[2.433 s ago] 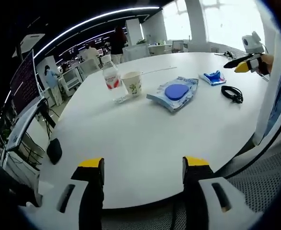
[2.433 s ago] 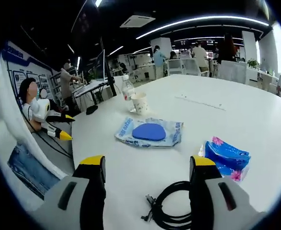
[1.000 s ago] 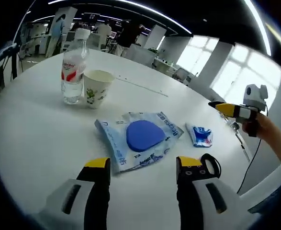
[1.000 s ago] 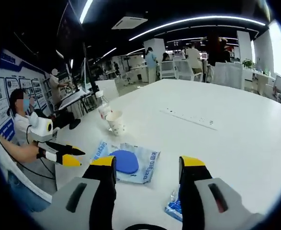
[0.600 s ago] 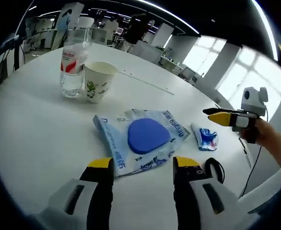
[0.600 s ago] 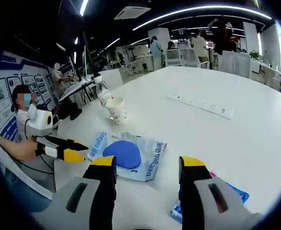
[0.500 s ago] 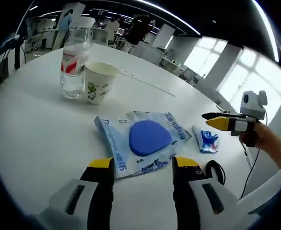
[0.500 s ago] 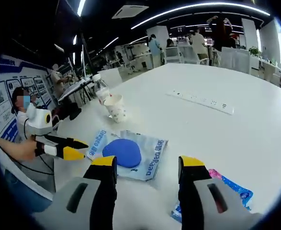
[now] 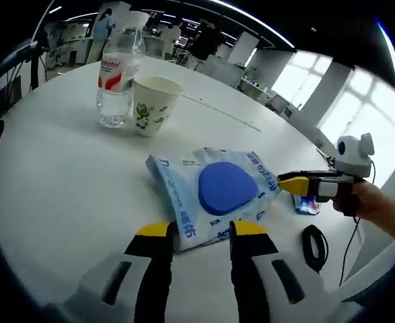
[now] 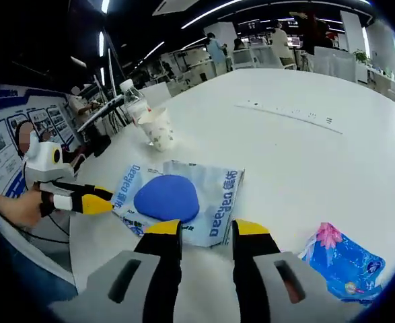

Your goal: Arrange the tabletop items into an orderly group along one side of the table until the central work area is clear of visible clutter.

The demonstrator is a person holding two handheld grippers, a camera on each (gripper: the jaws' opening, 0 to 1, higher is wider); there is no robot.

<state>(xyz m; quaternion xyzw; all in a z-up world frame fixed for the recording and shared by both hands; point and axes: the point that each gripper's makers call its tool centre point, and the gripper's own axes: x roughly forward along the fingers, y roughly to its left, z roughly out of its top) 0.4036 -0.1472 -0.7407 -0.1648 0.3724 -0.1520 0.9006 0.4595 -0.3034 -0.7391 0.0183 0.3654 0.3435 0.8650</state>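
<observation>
A clear plastic bag [image 9: 184, 188] with a blue disc [image 9: 225, 187] inside lies flat on the white round table [image 9: 49, 188]. My left gripper [image 9: 204, 232] is open, its jaws partly narrowed, and the bag's near edge lies between its tips. My right gripper [image 10: 206, 232] is open in the same way at the opposite edge of the bag [image 10: 217, 195]. Each gripper shows in the other's view: the right gripper [image 9: 286, 185] at the bag's right edge, the left gripper [image 10: 106, 197] at its left edge. A blue tissue pack [image 10: 345, 266] lies to the right.
A water bottle [image 9: 116, 81] and a paper cup [image 9: 153, 104] stand together beyond the bag. A coiled black cable [image 9: 313, 237] lies by the tissue pack [image 9: 307, 204]. A power strip [image 10: 288, 111] lies farther off. People and desks stand beyond the table.
Both grippers have come in low to opposite edges of the bag, and the jaws of each have narrowed. The bag, bottle and cup have not moved.
</observation>
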